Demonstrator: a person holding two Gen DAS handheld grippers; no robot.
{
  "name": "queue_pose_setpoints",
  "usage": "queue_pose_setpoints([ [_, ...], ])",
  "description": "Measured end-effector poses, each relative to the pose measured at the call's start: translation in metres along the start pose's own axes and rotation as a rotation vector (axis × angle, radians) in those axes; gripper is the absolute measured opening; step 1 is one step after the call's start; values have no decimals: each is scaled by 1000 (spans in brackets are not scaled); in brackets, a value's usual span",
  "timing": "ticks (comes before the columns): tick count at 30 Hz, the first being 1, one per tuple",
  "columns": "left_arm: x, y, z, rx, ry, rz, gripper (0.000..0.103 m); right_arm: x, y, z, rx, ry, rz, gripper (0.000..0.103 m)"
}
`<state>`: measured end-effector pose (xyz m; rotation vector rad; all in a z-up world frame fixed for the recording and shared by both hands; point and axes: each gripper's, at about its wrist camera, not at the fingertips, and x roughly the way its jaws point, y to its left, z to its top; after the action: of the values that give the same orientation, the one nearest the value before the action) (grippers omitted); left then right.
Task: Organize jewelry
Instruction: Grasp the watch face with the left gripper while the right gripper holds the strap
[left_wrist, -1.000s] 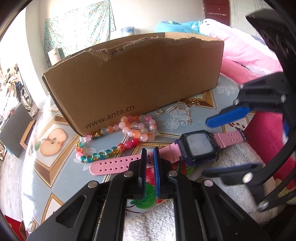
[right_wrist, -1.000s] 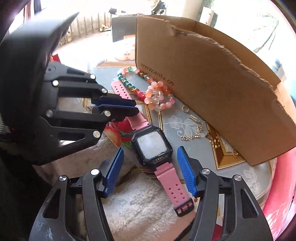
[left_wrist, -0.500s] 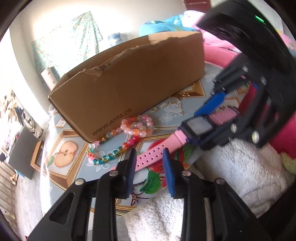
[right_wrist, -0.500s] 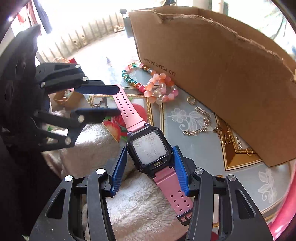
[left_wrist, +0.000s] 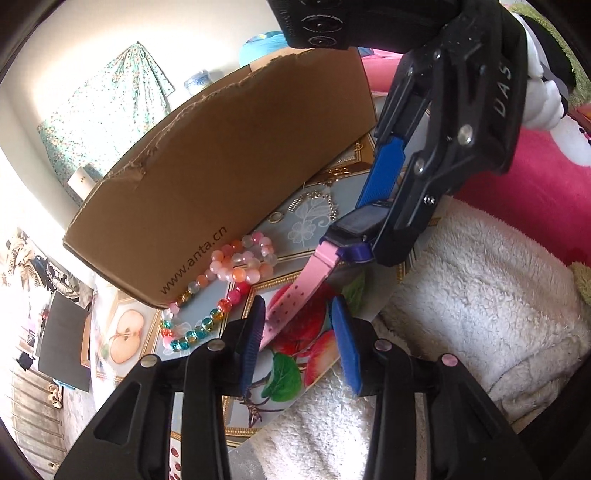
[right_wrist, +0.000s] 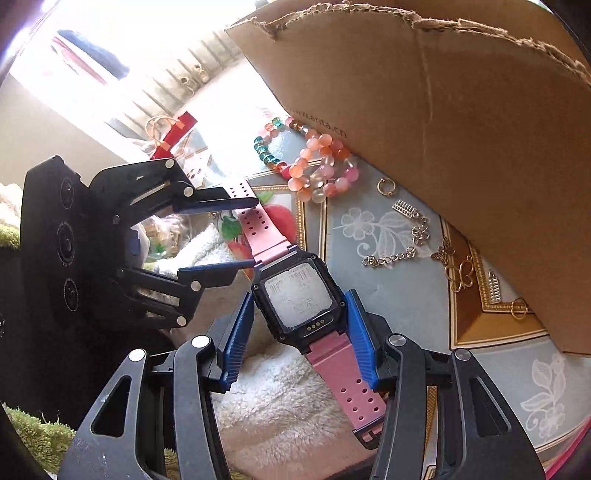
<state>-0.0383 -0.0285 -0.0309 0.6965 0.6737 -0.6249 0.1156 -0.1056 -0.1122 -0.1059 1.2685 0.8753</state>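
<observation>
- Your right gripper (right_wrist: 299, 332) has the pink watch (right_wrist: 295, 295) clamped by the case, a blue pad pressing each side. The watch sits at 6 o'clock in the right wrist view, lifted over the white towel (right_wrist: 280, 398).
- Your left gripper (left_wrist: 299, 339) is released: its jaws have just been opening. The holed strap end runs between them, lying against the left pad and well clear of the right one, so nothing is pinched.
- In the right wrist view the left gripper sits at 9 o'clock, its 2 fingers straddling the far strap.
- The cardboard box (right_wrist: 443, 129) fills 12 to 3 o'clock. From these pictures I cannot tell what, if anything, is inside it.
- Left to do, as I judge it: nearly everything. The bead bracelets (right_wrist: 317, 170) lie on the tablecloth (right_wrist: 406, 302) against the box wall at 12 o'clock, and the silver chain (right_wrist: 402, 243), a small gold ring (right_wrist: 386, 186) and the gold butterfly pieces (right_wrist: 458, 269) lie loose at 2 to 3 o'clock.
- The watch looks like the 1st piece in hand, held but not yet stowed.
</observation>
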Motion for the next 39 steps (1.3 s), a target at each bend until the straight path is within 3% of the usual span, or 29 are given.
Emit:
queue_pose_setpoints([
  [2, 2, 3, 4, -20, 2, -10, 26, -7, 9, -1, 1, 2, 15, 47],
  [3, 3, 5, 4, -34, 10, -13, 15, -12, 16, -2, -1, 2, 16, 47],
  [8, 9, 25, 14, -157, 30, -92, 10, -24, 18, -12, 21, -21, 15, 47],
  [11, 13, 43, 15, -267, 56, -174, 8, -28, 23, -16, 13, -32, -49, 47],
  [14, 16, 59, 15, -329, 66, -209, 5, -27, 25, -24, 8, -43, -121, 47],
  [18, 19, 70, 15, -371, 76, -238, 5, -32, 26, -41, 33, -79, -216, 38],
  [28, 20, 61, 16, -385, 100, -222, 5, -30, 47, -68, 67, -186, -471, 9],
  [30, 23, 57, 21, -370, 117, -200, 5, -37, 48, -71, 110, -224, -479, 3],
  [39, 31, 48, 37, -344, 186, -115, 3, -44, 47, -79, 304, -342, -452, 2],
])
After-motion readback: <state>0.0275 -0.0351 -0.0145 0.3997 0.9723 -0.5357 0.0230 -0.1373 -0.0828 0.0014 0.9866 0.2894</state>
